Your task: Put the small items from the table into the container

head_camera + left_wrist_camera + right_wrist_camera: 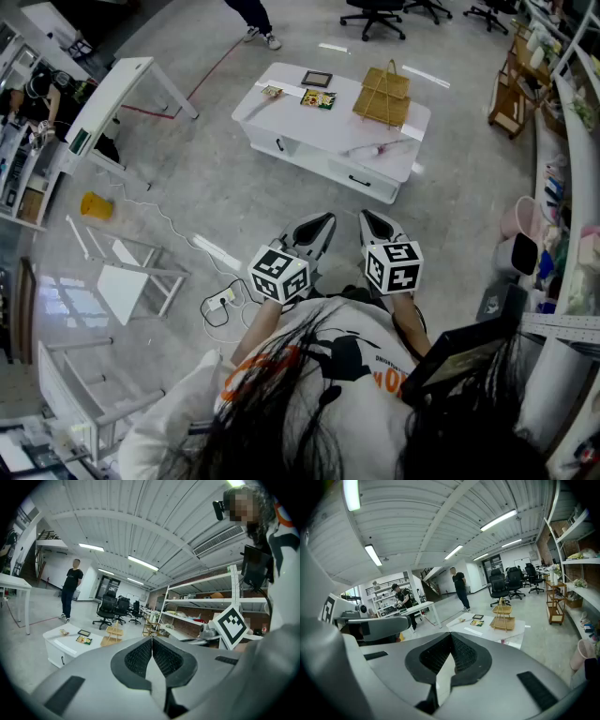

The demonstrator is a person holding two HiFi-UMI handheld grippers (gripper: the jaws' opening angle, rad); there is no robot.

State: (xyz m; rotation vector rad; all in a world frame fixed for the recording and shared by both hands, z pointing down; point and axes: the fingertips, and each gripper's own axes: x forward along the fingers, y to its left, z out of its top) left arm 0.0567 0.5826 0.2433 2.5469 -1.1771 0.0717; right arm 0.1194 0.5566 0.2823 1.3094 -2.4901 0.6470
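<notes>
The left gripper (325, 221) and right gripper (367, 217) are both clenched on nothing, side by side close to the person's chest and well apart from the white tabletop (309, 129). On it the wicker container (382, 96) stands toward the right end, and the small items, a dark frame (317, 79) and a colourful packet (318, 99), lie to its left.

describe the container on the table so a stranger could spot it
Find the low white table in the middle of the grey floor. At its right end stands the basket, tan and slatted with a tall handle. It alone stands upright; the frame and card beside it lie flat.
</notes>
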